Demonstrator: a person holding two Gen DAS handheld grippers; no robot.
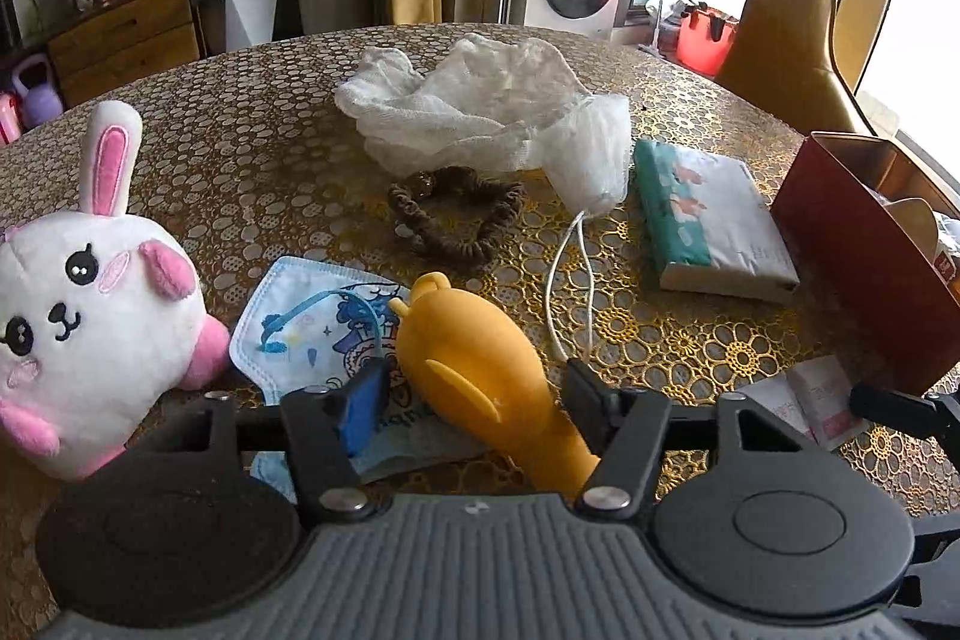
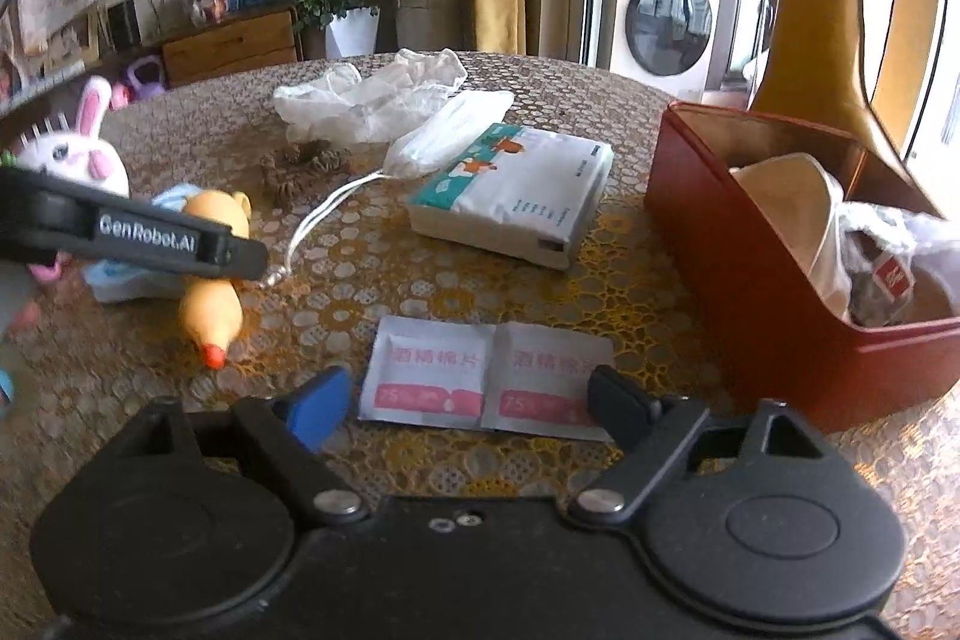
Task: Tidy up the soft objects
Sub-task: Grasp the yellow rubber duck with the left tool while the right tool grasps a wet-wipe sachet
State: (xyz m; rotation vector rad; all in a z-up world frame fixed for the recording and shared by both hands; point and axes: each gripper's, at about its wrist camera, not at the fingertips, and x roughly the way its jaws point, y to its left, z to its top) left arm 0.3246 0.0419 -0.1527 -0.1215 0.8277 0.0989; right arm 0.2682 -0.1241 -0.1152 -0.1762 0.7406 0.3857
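Left wrist view: the left hand-held gripper (image 1: 474, 388) is spread wide around a yellow rubber duck (image 1: 480, 376) lying on the tabletop (image 1: 270, 112), gripping nothing. Right wrist view: the right hand-held gripper (image 2: 465, 403), wide open and empty, straddles two alcohol-wipe sachets (image 2: 486, 376); the duck lies left of the red box (image 2: 780, 268).

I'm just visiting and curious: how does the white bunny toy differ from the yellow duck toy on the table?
The bunny toy is white with pink ears and a fluffy plush surface; the yellow duck toy looks smooth and plain yellow with an orange-red beak. The bunny toy is round and bulky, the duck toy long and slim. The duck toy lies between the left gripper's open fingers, partly on a face mask; the bunny toy sits off to the side. Both rest on the table.
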